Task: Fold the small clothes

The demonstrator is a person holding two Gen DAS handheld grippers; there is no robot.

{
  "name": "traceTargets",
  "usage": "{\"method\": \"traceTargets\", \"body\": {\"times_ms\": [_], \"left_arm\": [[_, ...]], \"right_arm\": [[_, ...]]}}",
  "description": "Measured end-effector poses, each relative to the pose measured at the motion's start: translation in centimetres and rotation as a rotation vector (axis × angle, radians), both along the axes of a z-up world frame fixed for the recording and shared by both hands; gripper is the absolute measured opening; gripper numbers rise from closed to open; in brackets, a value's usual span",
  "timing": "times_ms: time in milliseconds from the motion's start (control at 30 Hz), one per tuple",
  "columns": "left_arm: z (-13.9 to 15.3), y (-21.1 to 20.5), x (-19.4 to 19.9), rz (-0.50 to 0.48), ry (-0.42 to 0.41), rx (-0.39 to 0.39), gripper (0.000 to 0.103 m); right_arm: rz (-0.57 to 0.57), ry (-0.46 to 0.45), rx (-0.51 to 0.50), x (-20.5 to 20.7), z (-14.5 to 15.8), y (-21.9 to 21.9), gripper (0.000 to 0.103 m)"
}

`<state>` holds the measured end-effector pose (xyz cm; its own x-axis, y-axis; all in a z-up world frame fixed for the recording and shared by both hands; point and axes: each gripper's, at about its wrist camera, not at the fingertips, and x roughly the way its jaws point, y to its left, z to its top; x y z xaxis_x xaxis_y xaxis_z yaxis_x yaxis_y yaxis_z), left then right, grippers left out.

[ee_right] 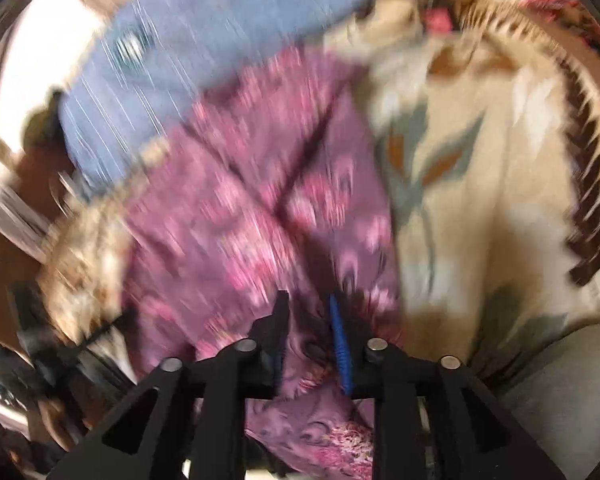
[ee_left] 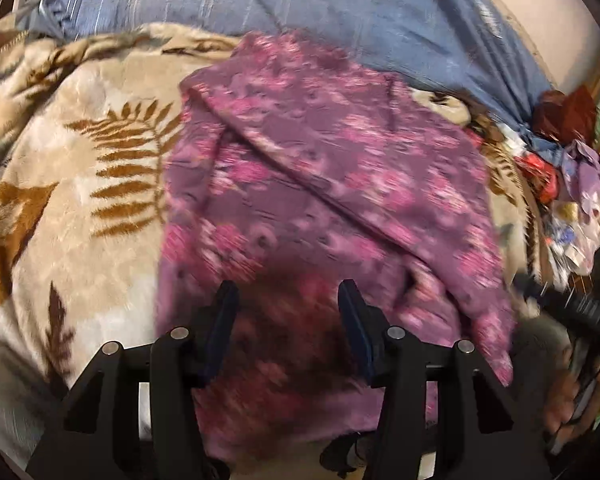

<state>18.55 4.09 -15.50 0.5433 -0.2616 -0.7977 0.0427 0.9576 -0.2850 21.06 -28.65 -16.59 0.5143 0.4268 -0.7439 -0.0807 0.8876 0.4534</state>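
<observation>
A purple garment with pink flowers (ee_left: 320, 168) lies spread and creased on a beige blanket, with a fold running diagonally across it. My left gripper (ee_left: 288, 300) hovers over its near edge, jaws wide apart, nothing pinched between the dark pads. In the right wrist view the same garment (ee_right: 240, 208) is blurred by motion. My right gripper (ee_right: 308, 312) stands over its near right edge with a narrower gap. Cloth shows through that gap, and the pads do not seem to press on it.
The beige blanket with brown fern leaves (ee_left: 80, 160) covers the bed. A blue striped cloth (ee_left: 300, 4) lies along the back. A heap of colourful clothes (ee_left: 572, 184) sits at the far right. A dark blurred shape (ee_left: 580, 312) shows at the right edge.
</observation>
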Motion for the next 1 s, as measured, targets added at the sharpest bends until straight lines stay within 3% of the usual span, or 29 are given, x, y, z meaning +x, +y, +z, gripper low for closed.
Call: {"method": "traceTargets", "body": {"times_ms": [67,167,233,333,400,467,533,700,800,933,967,1000], "left_arm": [[0.9,-2.7,-2.0,-0.078,-0.017,0.022,0.053],[2.0,-7.4,-4.0,-0.238,-0.051,0.067,0.055],[2.5,-10.7,-5.1,-0.365,-0.092,0.107,0.061],[2.3,-15.6,-6.3,-0.527,-0.117,0.172,0.063],[1.4,-18.4,-7.0,-0.627,-0.116,0.205,0.063],[-0.1,-20.8,-7.5,-0.703,-0.100,0.232,0.063],[-1.4,-22.2,-7.8,-0.732,-0.088,0.261,0.063],[-3.8,-26.0,-9.8,-0.844,-0.170,0.442,0.063],[-5.1,-26.9,-10.3,-0.861,-0.195,0.558,0.064],[-5.5,-27.3,-10.3,-0.831,-0.267,0.646,0.064],[-5.3,-27.0,-9.9,-0.807,-0.270,0.625,0.058],[-5.0,-26.9,-9.5,-0.790,-0.273,0.603,0.045]], "right_arm": [[-0.022,-0.076,0.038,-0.7,2.3,-1.9,0.059],[-0.013,-0.126,0.051,-0.7,4.4,-4.2,0.060],[-0.011,-0.157,0.061,-0.1,4.9,-5.5,0.061],[-0.040,-0.180,0.119,0.2,4.6,-7.1,0.061],[-0.074,-0.153,0.198,0.0,3.1,-8.6,0.061],[-0.085,-0.100,0.199,0.1,2.4,-9.2,0.061],[-0.086,-0.118,0.216,-0.2,2.3,-9.9,0.061],[-0.072,-0.067,0.361,0.6,0.9,-11.8,0.061],[-0.060,-0.049,0.459,1.1,0.1,-12.5,0.061],[-0.051,-0.052,0.479,1.3,0.0,-12.5,0.061],[-0.047,-0.052,0.481,1.3,0.0,-12.4,0.061],[-0.043,-0.050,0.483,1.4,-0.1,-12.4,0.061]]}}
